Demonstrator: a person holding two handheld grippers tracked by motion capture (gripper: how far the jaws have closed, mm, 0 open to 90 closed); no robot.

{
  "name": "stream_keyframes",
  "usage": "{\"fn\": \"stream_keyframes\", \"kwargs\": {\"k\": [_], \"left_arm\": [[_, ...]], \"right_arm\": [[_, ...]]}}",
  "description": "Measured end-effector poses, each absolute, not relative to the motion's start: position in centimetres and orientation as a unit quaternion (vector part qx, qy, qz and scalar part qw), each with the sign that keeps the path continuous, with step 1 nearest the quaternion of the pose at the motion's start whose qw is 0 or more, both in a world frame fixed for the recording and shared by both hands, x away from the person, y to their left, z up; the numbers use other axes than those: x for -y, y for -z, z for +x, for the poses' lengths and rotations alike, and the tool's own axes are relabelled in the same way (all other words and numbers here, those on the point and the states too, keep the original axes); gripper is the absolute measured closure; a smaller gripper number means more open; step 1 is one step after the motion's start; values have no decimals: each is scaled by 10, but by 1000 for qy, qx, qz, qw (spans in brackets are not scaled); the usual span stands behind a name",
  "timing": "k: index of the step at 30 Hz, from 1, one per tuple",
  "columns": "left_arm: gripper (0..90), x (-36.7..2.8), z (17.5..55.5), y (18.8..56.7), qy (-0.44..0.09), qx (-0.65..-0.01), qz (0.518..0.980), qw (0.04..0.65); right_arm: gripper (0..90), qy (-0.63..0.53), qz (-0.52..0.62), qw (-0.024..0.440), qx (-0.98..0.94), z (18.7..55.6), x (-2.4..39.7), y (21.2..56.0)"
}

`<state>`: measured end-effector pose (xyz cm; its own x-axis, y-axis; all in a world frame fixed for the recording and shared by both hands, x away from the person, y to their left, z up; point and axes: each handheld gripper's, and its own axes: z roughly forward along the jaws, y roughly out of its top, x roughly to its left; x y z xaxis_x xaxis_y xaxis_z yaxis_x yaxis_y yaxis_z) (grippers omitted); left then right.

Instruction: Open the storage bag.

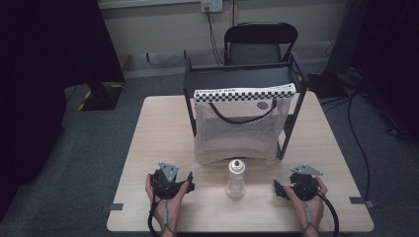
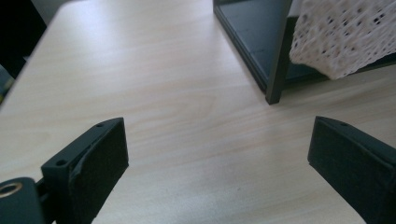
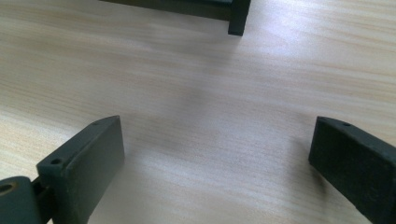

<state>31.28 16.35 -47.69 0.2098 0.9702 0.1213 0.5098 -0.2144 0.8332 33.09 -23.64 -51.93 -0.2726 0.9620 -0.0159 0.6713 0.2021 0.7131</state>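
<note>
A clear bottle point(image 1: 235, 180) with an open neck stands upright near the table's front edge, between my two grippers. Behind it a white mesh storage bag point(image 1: 239, 126) with black handles hangs from a black rack point(image 1: 190, 89). My left gripper point(image 1: 171, 180) rests in a hand to the left of the bottle. In the left gripper view it point(image 2: 217, 154) is open over bare wood, with the rack's leg point(image 2: 276, 70) and the bag's corner point(image 2: 345, 32) ahead on the right. My right gripper point(image 1: 298, 185) sits right of the bottle, and it point(image 3: 217, 154) is open and holds nothing.
The light wooden table point(image 1: 163, 128) carries the rack at its far middle. A black folding chair point(image 1: 260, 42) stands behind the table. Tape marks point(image 1: 116, 206) sit at the front corners. Cables lie on the floor at the right.
</note>
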Motion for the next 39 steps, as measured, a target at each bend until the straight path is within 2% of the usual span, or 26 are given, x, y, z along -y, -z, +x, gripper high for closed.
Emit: {"fn": "stream_keyframes", "kwargs": {"k": [6, 22, 39], "left_arm": [[40, -152, 309, 464, -371, -490, 720, 323], [58, -138, 301, 432, -444, -439, 717, 310], [116, -105, 294, 409, -513, -322, 748, 271]], "right_arm": [[27, -304, 554, 239, -737, 331, 236, 519], [27, -304, 554, 239, -737, 331, 236, 519], [27, -304, 554, 239, -738, 331, 236, 519]]}}
